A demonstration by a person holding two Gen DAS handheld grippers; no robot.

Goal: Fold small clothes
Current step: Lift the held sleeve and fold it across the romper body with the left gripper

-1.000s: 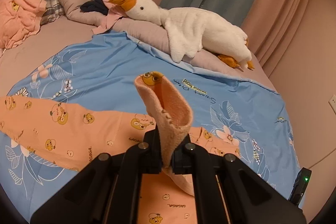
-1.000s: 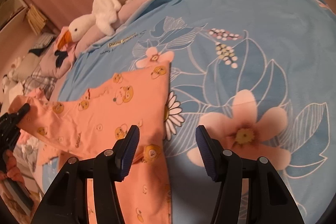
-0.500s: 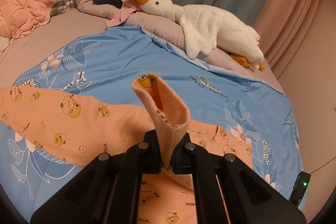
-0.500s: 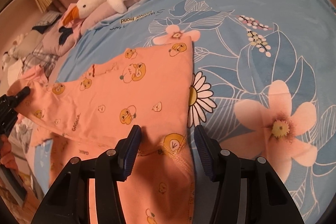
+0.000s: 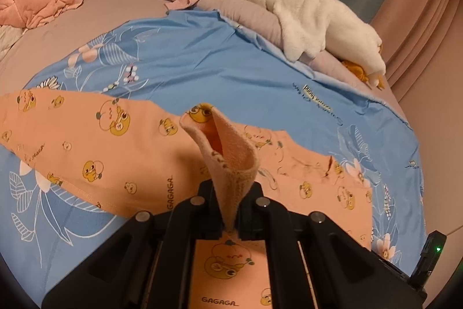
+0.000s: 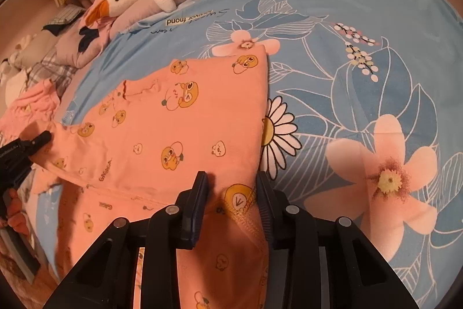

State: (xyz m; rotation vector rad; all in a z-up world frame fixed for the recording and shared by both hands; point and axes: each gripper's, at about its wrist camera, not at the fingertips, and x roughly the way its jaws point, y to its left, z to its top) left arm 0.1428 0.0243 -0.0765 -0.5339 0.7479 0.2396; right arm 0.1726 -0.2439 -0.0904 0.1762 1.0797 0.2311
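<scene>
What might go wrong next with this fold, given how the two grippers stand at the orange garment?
1. The left hand-held gripper pinches only a narrow cuff of the orange garment; a pull may slip it free.
2. The right hand-held gripper is open, its fingers either side of a hem corner; closing now may catch too little cloth, or the blue sheet beneath as well.
3. Lifting one side alone may drag the garment and crease it.
</scene>
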